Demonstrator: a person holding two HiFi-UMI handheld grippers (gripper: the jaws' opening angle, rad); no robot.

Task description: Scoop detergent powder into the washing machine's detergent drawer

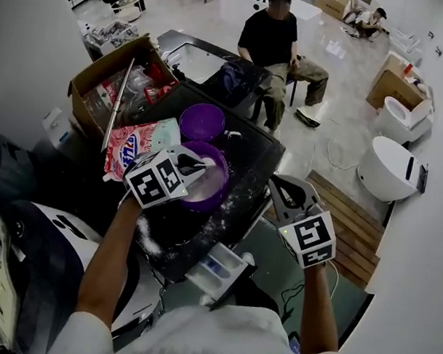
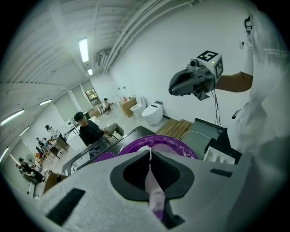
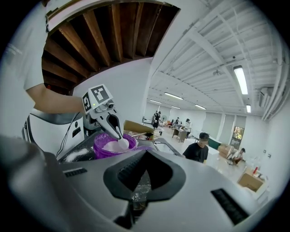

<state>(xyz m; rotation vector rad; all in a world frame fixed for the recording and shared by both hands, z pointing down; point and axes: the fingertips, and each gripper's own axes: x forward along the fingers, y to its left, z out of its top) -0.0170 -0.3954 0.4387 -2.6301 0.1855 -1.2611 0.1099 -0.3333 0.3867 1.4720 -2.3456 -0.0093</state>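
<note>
At my far left, a cardboard box sits open on the tabletop, with clear-wrapped packs inside and a long rod leaning across its rim. Just beside it a pink-and-green detergent bag lies flat. Next come two purple containers. The farther purple bowl looks bare inside, and the nearer purple tub holds a mound of white detergent powder.

My left gripper reaches over that tub. Its jaws are closed tight on the thin handle of a white scoop. The scoop's head is down on the powder inside the tub.

Loose powder is scattered over the dark tabletop around the tub and toward the near edge. Below that edge, close to my body, the white detergent drawer stands pulled out. Its compartments are open to the top, with a touch of blue in one. I cannot tell whether any powder lies in it.

To the right, my right gripper hangs past the tabletop's right edge, well apart from the tub and the drawer. Its jaws are drawn together with nothing between them, and only the speckled tabletop shows beyond them.
</note>
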